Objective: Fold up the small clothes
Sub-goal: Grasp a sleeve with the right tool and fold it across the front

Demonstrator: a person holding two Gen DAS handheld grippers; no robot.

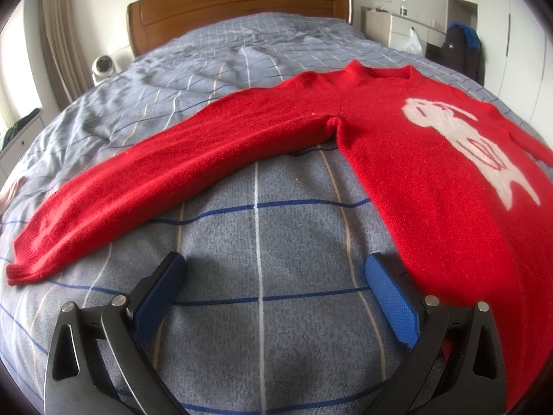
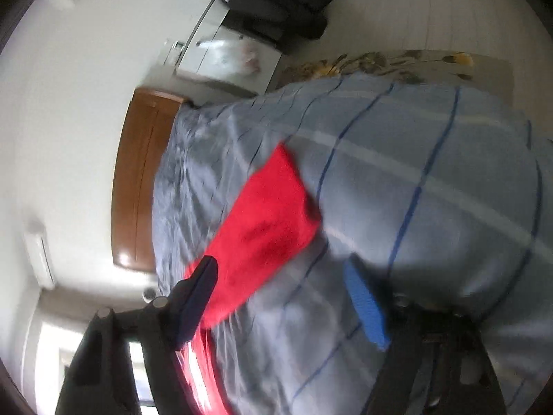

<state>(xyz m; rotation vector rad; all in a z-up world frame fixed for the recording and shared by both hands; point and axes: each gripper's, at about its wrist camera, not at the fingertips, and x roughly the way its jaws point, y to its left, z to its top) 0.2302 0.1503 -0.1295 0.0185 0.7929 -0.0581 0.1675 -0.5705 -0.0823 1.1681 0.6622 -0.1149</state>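
A small red knitted sweater [image 1: 432,159] with a white figure on its chest lies flat on the bed. Its long sleeve [image 1: 145,186] stretches left across the grey checked cover. My left gripper [image 1: 273,276] is open just above the cover, below the sleeve and beside the sweater's body edge, nothing between its blue pads. In the right wrist view the picture is rolled sideways and blurred. My right gripper [image 2: 280,276] is open over the cover, with a red sleeve [image 2: 262,221] lying beyond its fingers and not gripped.
The wooden headboard [image 1: 238,3] stands at the bed's far end. A white fan [image 1: 103,65] sits at the left, a dresser [image 1: 404,24] with a bag and dark clothes at the right. A flowered rug [image 2: 380,62] lies beside the bed.
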